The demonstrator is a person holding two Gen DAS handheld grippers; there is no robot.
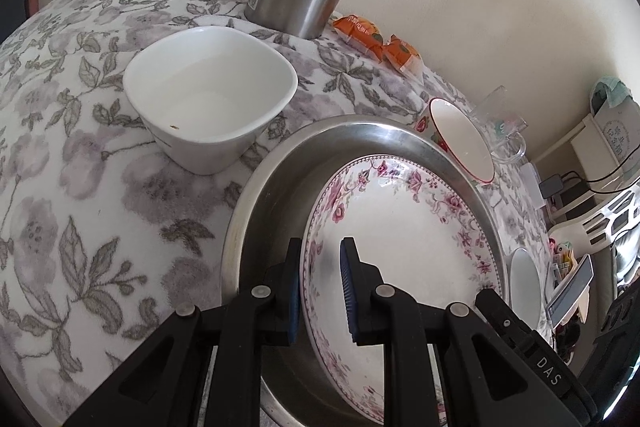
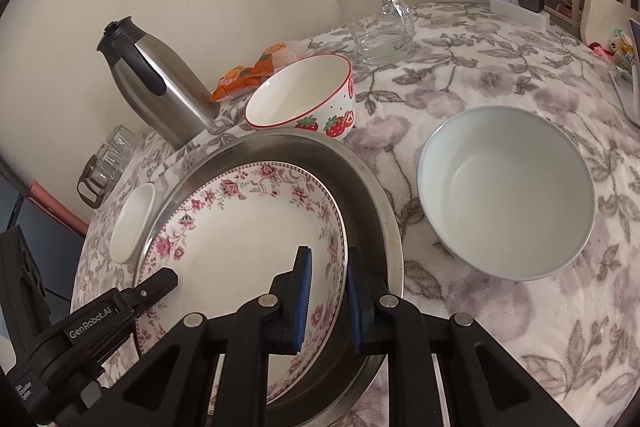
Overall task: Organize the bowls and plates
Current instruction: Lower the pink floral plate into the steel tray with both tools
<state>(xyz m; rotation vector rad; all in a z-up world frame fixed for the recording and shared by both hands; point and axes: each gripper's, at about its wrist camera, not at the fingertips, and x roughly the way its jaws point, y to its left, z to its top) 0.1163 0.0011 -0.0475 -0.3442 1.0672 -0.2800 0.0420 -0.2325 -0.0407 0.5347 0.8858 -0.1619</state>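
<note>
Resting inside the round stainless steel pan [image 2: 384, 195], the single pink-flowered white ceramic plate [image 2: 240, 227] is pinched at opposite rims by the left gripper [image 1: 320, 291] and right gripper [image 2: 329, 301], with three empty bowls on the floral tablecloth [image 2: 500, 75]: square white [image 1: 208, 95], strawberry-printed [image 2: 304, 99], pale blue [image 2: 508, 191].

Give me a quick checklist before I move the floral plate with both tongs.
1. Left tongs straddle the floral plate rim: ok.
2. Right tongs straddle the opposite rim: ok.
3. Pads actually pressing the rim: cannot tell; a gap shows at each inner pad.
4. Plate sits inside the steel pan, tilted against its wall: ok, lift upward first.
5. Strawberry bowl stands close behind the pan: not ok for moving straight back.
6. Pale blue bowl stands apart on the cloth: ok.
</note>
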